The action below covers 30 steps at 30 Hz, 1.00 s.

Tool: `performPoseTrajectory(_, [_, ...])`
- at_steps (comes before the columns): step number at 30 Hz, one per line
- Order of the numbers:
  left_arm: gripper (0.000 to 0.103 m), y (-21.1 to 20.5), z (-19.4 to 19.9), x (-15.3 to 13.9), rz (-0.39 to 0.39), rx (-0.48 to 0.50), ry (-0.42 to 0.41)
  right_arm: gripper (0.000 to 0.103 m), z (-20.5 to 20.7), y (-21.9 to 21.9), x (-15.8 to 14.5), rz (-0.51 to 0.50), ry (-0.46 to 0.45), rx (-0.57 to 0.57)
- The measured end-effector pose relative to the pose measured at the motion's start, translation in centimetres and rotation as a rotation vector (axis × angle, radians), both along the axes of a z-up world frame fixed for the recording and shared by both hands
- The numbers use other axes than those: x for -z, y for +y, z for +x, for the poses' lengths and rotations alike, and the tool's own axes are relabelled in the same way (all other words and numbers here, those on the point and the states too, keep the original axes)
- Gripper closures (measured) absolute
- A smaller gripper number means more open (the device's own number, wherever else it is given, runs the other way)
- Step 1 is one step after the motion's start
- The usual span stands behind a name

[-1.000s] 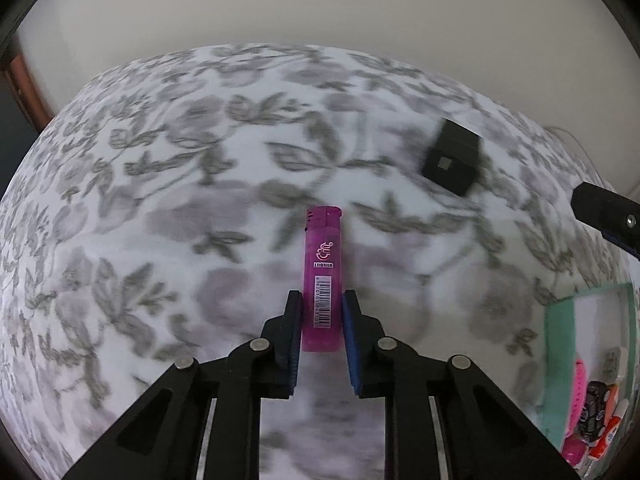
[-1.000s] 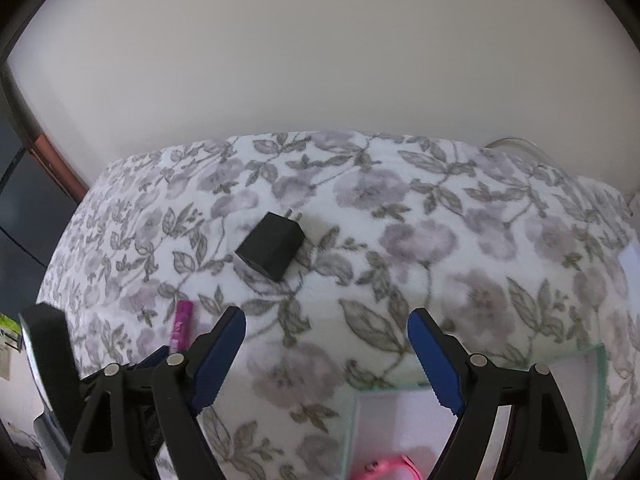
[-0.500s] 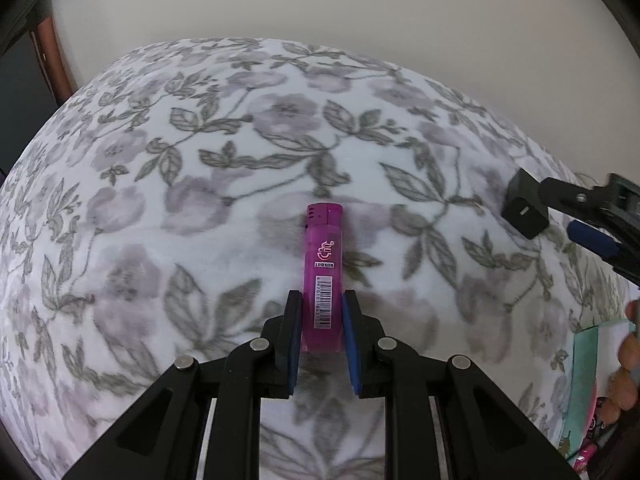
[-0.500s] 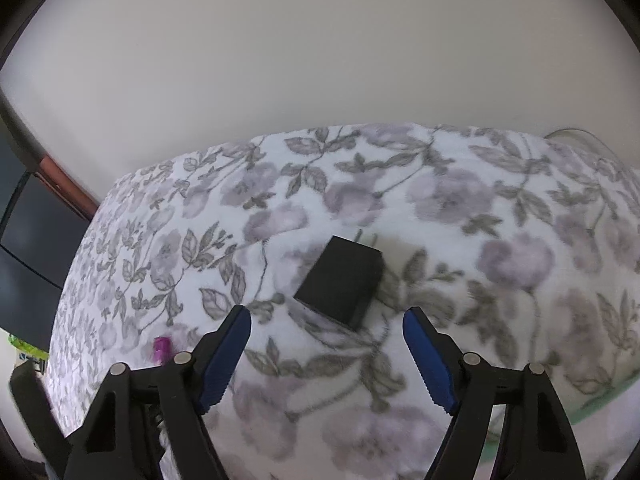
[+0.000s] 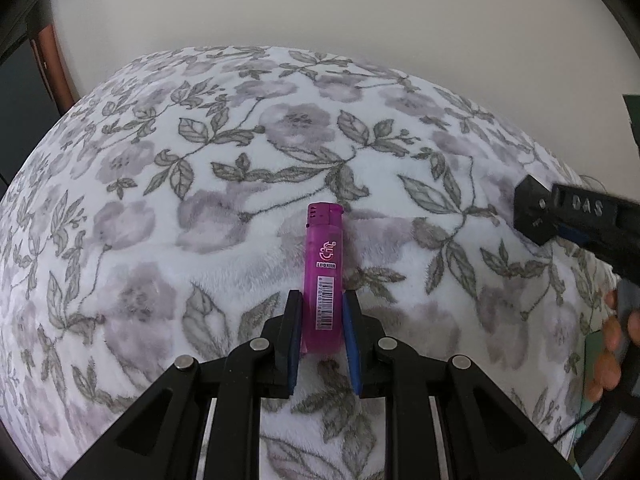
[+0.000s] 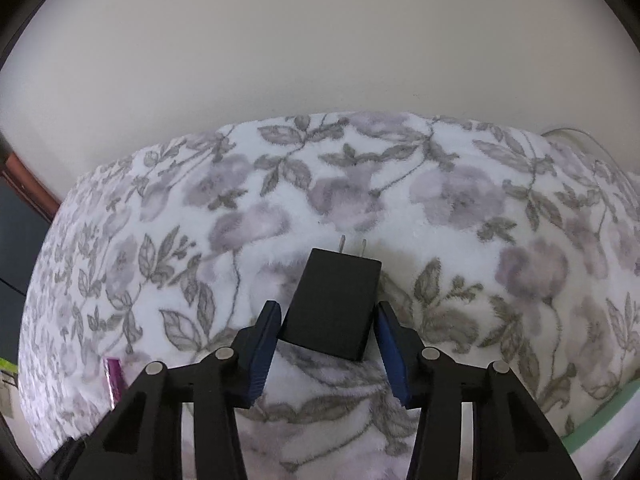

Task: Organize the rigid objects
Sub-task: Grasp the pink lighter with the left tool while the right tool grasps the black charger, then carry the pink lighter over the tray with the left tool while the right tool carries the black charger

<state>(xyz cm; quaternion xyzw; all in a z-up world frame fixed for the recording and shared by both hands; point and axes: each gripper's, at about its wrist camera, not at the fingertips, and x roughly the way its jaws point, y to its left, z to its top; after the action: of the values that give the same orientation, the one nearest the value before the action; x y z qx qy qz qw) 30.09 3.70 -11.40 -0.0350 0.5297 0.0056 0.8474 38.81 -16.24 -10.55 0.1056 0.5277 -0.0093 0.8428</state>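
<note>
The blanket (image 5: 240, 208) is a soft, fuzzy fleece — matt, with a short nap that shows brushed streaks across its grey-and-mauve floral print. The lighter (image 5: 323, 276) looks like translucent magenta plastic, smooth and slightly glossy, with a paper-like barcode label. The left tongs (image 5: 322, 336) are matt black plastic with a faintly layered, printed texture, blue rubbery pads and bright metal pins. The charger (image 6: 334, 304) is smooth matt black plastic — two dull metal prongs stick out at its twelve o'clock end. The right tongs (image 6: 326, 344) share that matt black finish and blue pads. The wall (image 6: 320, 60) looks plain and matt.
</note>
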Motion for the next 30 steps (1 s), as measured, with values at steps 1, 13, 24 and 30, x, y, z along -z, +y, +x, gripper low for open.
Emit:
performPoseTrajectory(1, [0.082, -0.2, 0.1, 0.0, 0.013, -0.001, 0.002, 0.053, -0.3, 0.0, -0.1, -0.009, 0.004, -0.008])
performPoseTrajectory(13, [0.083, -1.9, -0.7, -0.2, 0.118, -0.018, 0.060, 0.059, -6.3, 0.0, 0.2, -0.032, 0.079, -0.075])
performPoseTrajectory(24, [0.083, -3.4, -5.8, -1.2, 0.078, -0.045, 0.172, 0.059, -14.5, -1.1, -3.3, 0.032, 0.045, -0.078])
performPoseTrajectory(30, [0.083, -5.7, -9.2, -4.2, 0.050, -0.025, 0.153, 0.059, -18.9, -2.0, -6.8, 0.050, -0.024, -0.072])
